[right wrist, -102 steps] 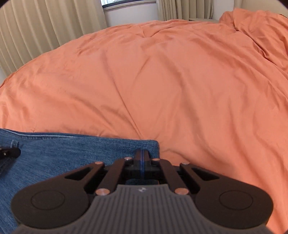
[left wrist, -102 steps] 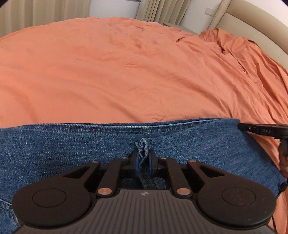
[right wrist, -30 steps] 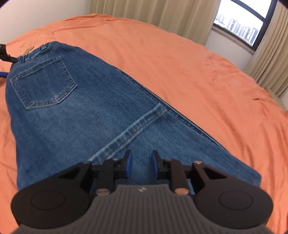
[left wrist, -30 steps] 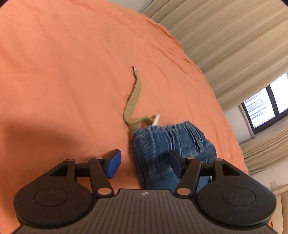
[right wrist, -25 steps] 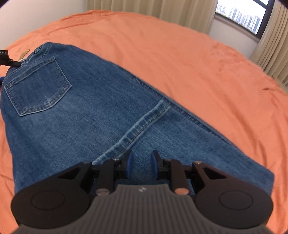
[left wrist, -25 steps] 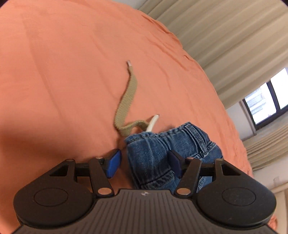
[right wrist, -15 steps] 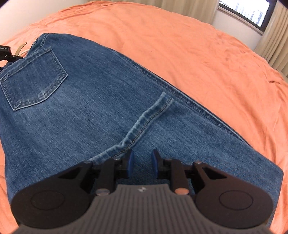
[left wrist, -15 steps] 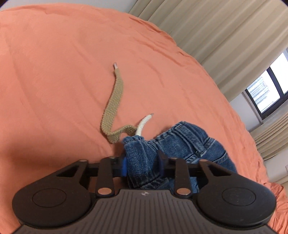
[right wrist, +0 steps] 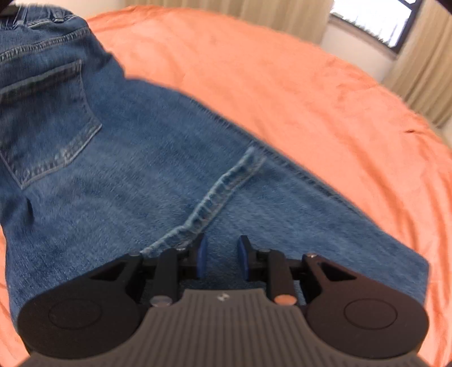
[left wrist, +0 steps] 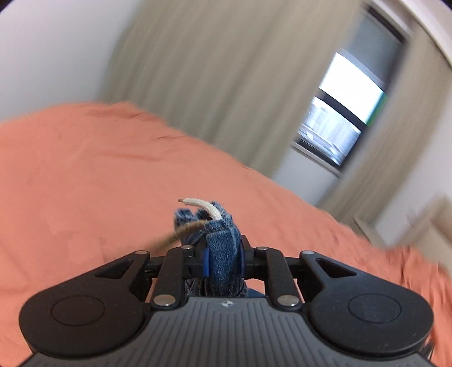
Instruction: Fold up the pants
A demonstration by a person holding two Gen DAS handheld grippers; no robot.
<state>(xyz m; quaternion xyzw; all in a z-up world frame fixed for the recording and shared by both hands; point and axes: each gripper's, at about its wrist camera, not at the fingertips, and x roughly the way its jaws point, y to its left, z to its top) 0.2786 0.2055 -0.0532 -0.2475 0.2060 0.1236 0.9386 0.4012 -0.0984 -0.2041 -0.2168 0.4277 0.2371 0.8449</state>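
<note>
Jeans (right wrist: 158,158) waistband is pinched in my left gripper (left wrist: 223,261); right gripper (right wrist: 221,258), fingers apart at lower centre, should be pinning the fold.

The left wrist view rides behind the left tool (left wrist: 223,261), raised and tilted across the bed (left wrist: 84,175) toward the curtains (left wrist: 214,84), badly blurred. The right wrist view sits close over the pants (right wrist: 135,169), facing what seems the same window (right wrist: 375,19) edge.

Left tool (left wrist: 223,258) now clamped on the jeans' (left wrist: 221,248) waistband and raised off the bedspread (left wrist: 84,175).
</note>
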